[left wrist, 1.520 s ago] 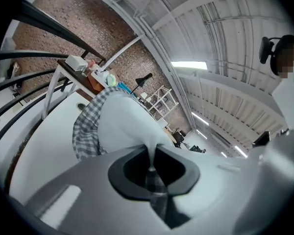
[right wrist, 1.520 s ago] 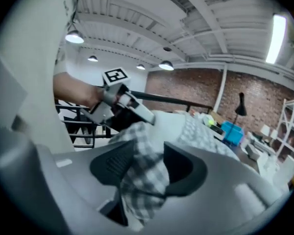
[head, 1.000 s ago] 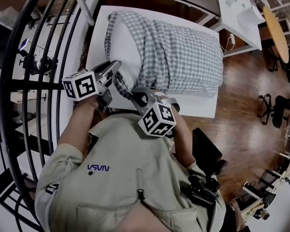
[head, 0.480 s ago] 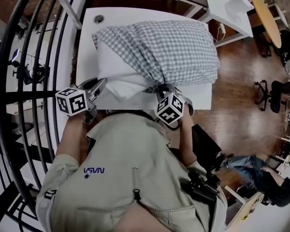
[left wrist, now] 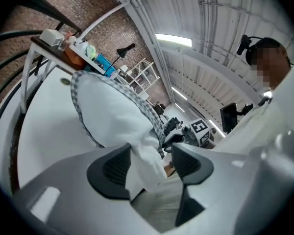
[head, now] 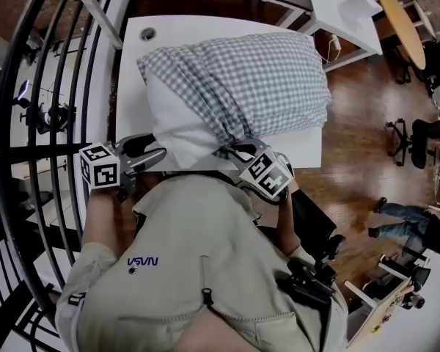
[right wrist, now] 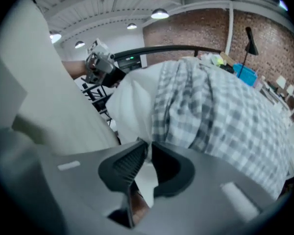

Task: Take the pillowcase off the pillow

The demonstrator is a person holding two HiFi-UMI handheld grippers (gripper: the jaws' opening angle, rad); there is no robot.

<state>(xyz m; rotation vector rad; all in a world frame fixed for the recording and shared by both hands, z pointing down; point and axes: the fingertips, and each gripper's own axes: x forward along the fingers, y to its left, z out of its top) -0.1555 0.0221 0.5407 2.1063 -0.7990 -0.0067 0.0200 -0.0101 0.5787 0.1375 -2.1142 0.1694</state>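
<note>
Two grippers are held at the near edge of the white table, where the pillow lies — partly covered by the checked pillowcase. The left gripper is being opened around the pillow's bare corner. The right gripper — its jaws just parting — is pinched on the pillowcase's bunched end.

I wear a pale khaki short-sleeved top with a front zip and small blue lettering. My left gripper and right gripper are grey, each with dark ribbed pads and a black-and-white marker cube.
</note>
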